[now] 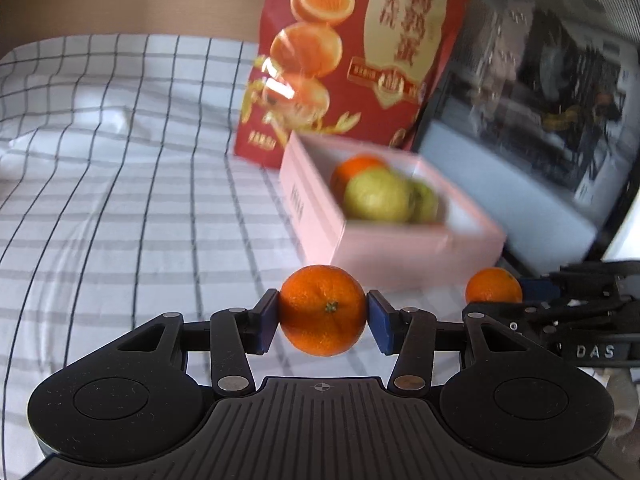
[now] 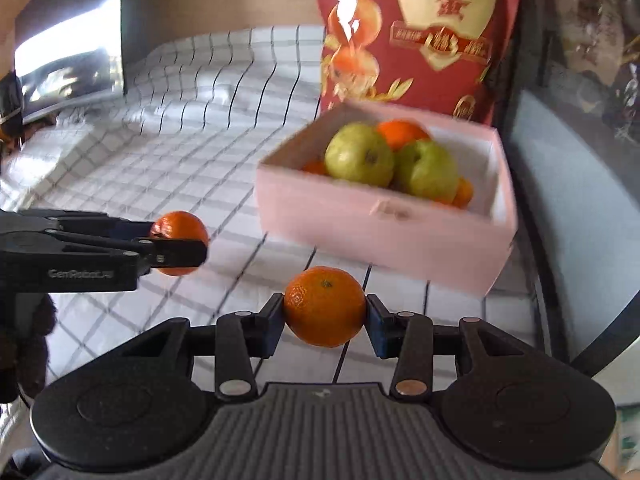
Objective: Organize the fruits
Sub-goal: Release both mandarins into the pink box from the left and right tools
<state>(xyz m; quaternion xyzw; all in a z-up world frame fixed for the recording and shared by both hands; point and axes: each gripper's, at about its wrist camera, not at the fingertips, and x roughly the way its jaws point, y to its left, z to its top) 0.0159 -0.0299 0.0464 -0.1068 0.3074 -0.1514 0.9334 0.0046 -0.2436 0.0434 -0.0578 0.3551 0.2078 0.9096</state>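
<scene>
The left gripper (image 1: 323,322) clamps an orange (image 1: 322,309) between its blue pads, and the right gripper (image 2: 325,318) holds a second orange (image 2: 324,305) the same way, both lifted above the checked cloth (image 1: 120,184). Ahead sits the pink box (image 2: 360,220), in front of a red bag (image 1: 360,40). The right view looks into the box (two green apples (image 2: 360,154) piled over oranges), while the left view shows less of its inside.

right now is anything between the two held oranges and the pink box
Nothing visible. Both the left orange and right orange are held above checkered cloth, with the open pink box just ahead, already holding apples and oranges.
</scene>
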